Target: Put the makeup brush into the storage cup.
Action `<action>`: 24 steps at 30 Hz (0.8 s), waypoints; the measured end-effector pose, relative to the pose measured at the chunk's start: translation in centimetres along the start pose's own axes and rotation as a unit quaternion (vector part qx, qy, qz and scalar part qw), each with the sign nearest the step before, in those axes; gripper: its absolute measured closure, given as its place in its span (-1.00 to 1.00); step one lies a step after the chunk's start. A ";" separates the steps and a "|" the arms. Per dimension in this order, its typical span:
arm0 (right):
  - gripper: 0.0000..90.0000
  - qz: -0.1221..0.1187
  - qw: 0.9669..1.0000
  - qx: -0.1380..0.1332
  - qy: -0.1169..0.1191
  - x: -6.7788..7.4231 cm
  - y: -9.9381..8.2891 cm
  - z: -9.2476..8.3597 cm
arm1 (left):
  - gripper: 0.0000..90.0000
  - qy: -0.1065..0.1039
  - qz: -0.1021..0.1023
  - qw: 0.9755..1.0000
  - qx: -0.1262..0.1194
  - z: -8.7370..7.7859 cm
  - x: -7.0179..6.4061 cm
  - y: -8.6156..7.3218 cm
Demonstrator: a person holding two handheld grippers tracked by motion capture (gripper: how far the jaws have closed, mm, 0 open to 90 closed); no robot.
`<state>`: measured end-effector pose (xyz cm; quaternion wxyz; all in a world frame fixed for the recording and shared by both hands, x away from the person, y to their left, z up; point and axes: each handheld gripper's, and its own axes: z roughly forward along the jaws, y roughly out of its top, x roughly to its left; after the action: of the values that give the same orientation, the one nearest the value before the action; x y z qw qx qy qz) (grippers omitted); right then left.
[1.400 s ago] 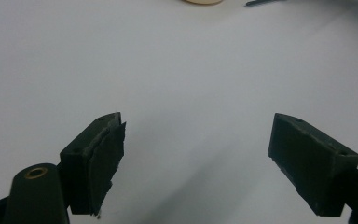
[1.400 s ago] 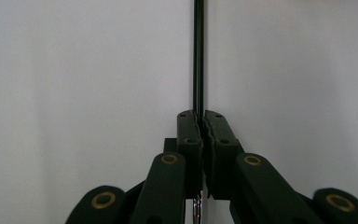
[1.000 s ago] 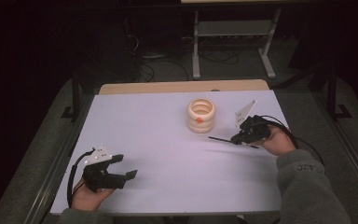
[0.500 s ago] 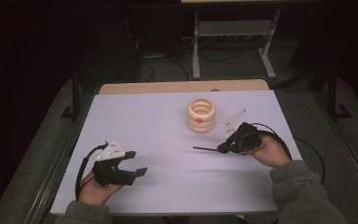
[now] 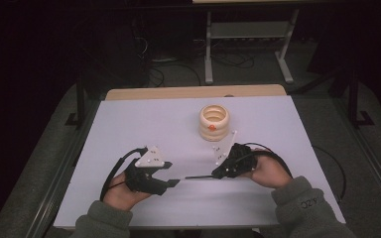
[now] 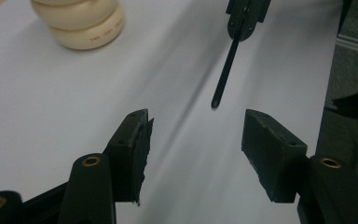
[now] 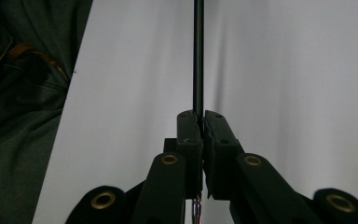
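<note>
White tabletop point(image 5: 144, 129) spreads under both hands in the high view, with a cream stack of rings point(image 5: 215, 122) standing upright toward the far middle. The left hand point(image 5: 121, 194) comes in from the bottom edge, wrist low over the near left part of the table, and carries the left gripper point(image 5: 170, 174) pointing right toward the table's middle; its jaws stand apart with nothing between them, and they have just been closing. The right hand point(image 5: 268, 171) lies to the near right of the rings, knuckles up, its sleeve point(image 5: 305, 210) running off the bottom edge, and the right gripper point(image 5: 216, 174) points left — its jaws are clamped on a thin black rod point(image 5: 198, 176) that sticks out level toward the left gripper, tip near it but apart. In the left gripper view the two black pads point(image 6: 133, 144) frame bare white table, and the rod point(image 6: 224, 74) reaches down from the top, its tip just beyond the gap and not touched by either pad; the right gripper point(image 6: 243, 16) holds its far end, and the stack of rings point(image 6: 81, 21) sits at the upper left. In the right gripper view the jaws are pressed together on the rod point(image 7: 198, 56), which runs straight up the middle over the white surface — a dark green sleeve point(image 7: 25, 93) fills the left side.
</note>
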<state>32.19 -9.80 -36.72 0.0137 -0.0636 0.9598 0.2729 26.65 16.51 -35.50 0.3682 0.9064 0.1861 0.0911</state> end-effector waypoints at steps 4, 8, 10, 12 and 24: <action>0.89 -0.008 1.000 0.004 0.010 0.3 1.0 0.7 | 0.03 -0.021 0.003 1.000 0.018 1.0 -0.4 0.4; 0.89 -0.015 1.000 0.003 0.017 0.5 1.8 1.4 | 0.16 -0.039 0.015 0.998 0.040 2.1 -0.5 0.5; 0.89 -0.021 1.000 0.005 0.020 0.6 2.1 1.6 | 0.25 -0.047 0.019 0.997 0.054 2.6 -0.7 0.6; 0.89 -0.025 0.999 0.004 0.024 0.7 2.3 1.8 | 0.34 -0.052 0.020 0.997 0.060 2.9 -0.8 0.6; 0.89 -0.042 0.999 0.006 0.028 1.3 3.3 2.3 | 0.87 -0.084 0.041 0.991 0.096 4.0 -1.4 0.5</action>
<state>30.46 -6.00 -37.06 -0.0013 -0.1114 0.9580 0.2643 26.75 13.03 -38.05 0.2901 0.9487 0.1251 0.0112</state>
